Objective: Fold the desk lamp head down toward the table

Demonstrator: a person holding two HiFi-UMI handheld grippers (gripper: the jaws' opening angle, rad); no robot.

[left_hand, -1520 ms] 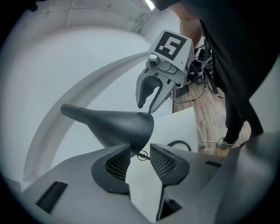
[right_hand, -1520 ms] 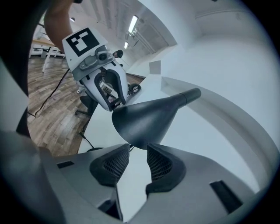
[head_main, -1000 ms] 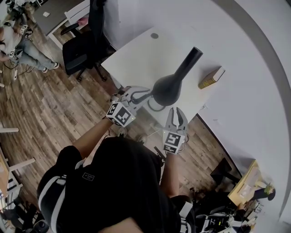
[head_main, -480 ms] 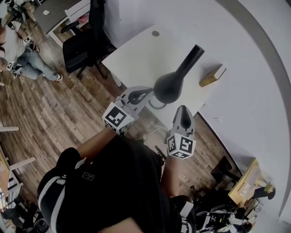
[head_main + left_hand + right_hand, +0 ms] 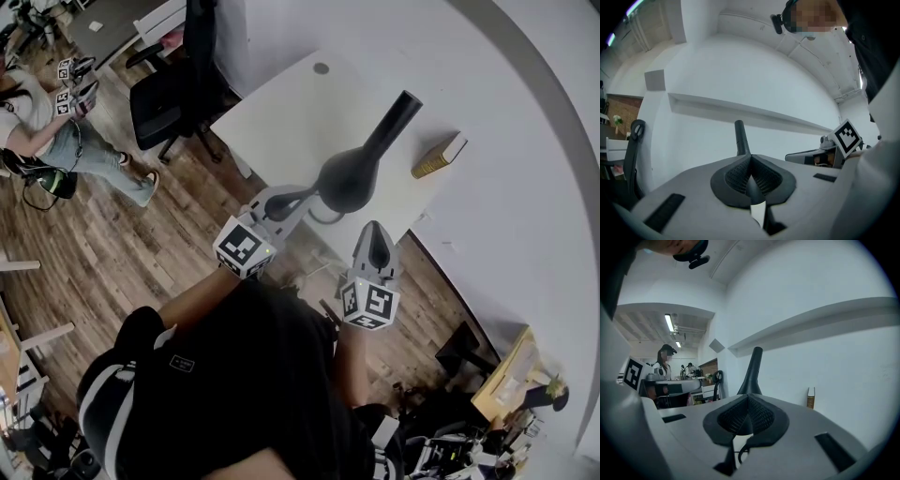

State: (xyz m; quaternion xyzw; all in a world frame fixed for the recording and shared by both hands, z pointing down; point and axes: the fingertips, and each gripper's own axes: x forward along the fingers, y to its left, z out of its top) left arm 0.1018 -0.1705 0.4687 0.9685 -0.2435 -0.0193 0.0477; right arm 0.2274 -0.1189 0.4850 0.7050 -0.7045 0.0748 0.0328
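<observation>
1. Black desk lamp (image 5: 349, 178) stands on the white table (image 5: 281, 112), near the table's front edge. Its wide dark body sits low, and a narrow neck tapers away from it. Both gripper views show this neck upright, not folded down.
2. Left gripper (image 5: 300, 199): the jaws are fully together, the ribbed pads meet and nothing is between them. In the head view its tip lies just beside the lower left of the lamp's wide body. Contact cannot be confirmed.
3. Right gripper (image 5: 377, 232): the jaws have just been closing and now meet pad to pad, with nothing between them. Its tip points toward the lamp from the near side and is apart from it, at the table's front edge.
4. In each gripper view the lamp neck rises directly beyond the closed jaws.
5. Book (image 5: 437, 157): stands upright on the table to the right of the lamp, near the white wall.
6. Black office chair (image 5: 169, 98): stands at the table's left end, on the wooden floor (image 5: 112, 216).
7. Second person (image 5: 56, 122): stands on that floor, well apart from the table.
</observation>
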